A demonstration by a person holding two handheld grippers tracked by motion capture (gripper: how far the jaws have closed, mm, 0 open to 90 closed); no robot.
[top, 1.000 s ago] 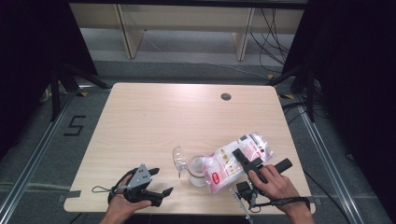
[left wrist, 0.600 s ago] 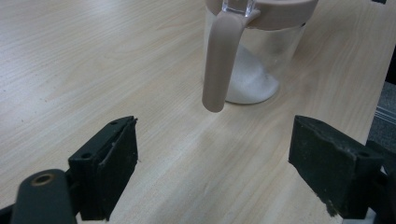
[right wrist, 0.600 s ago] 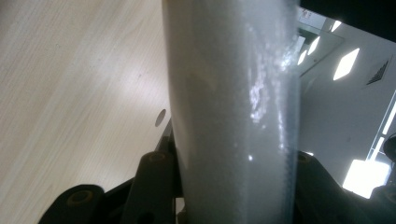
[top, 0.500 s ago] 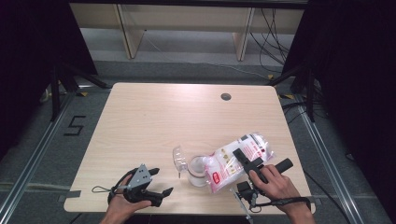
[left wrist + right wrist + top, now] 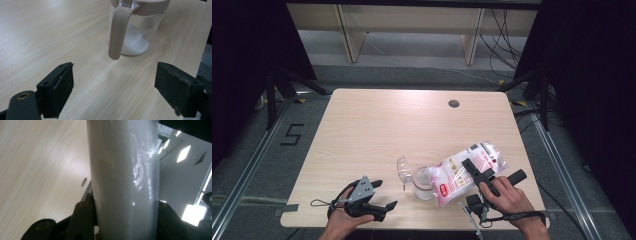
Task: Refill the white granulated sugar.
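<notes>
Bag (image 5: 464,168) over jar (image 5: 424,183) — table's (image 5: 377,130) near edge

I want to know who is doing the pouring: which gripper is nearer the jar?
Right. The right gripper clamps the bag tilted over the jar; the left gripper sits open on the table, apart from it.

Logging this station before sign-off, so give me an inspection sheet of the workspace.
Surface: pale wood-grain table, round dark hole near far edge.
Job's things: clear plastic bag of white granules with red label, tilted over clear jar with beige lid; white granules in the jar's bottom; flip lid open.
Clutter: nothing seen.
Grippers: right gripper clamps the bag; left gripper open, empty, beside the jar.
Cables: black cable loops at right wrist.
Surroundings: shelving legs, floor cables, a "5" floor marking.
</notes>
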